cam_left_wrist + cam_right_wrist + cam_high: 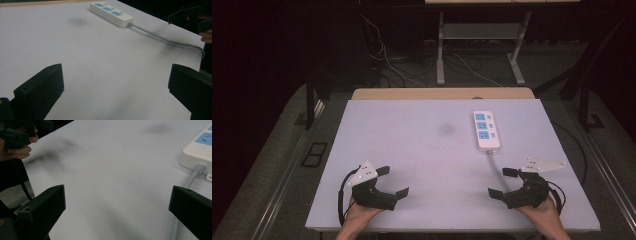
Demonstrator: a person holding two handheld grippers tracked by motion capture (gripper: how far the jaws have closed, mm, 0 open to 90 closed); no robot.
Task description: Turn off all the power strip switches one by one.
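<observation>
Power strip (486, 130) lies flat on the bench (422, 150), far right part, long axis running away from the person. White body, three blue socket blocks; socket detail too small to read from the high view. Its grey cord (498, 167) leaves the near end, runs toward the right tool (506, 183) and passes under or just beside it; where it ends is hidden behind that tool and hand. In the left gripper view the cord curves off the bench edge at right and is cut off there.

Left tool (392, 181): near-left part of the bench, jaws spread wide, nothing between them, well apart from the strip. Left hand (359, 212) grips it from below, partly cut by the frame edge.

Right tool: near-right, jaws spread wide, empty. In its own view the cord sits just beside the right-hand jaw, partly hidden by it; contact cannot be told. Strip is cut off at that view's right edge.

Faint dark smudge (446, 130) on the bench left of the strip; blurred, cannot tell what it is.
</observation>
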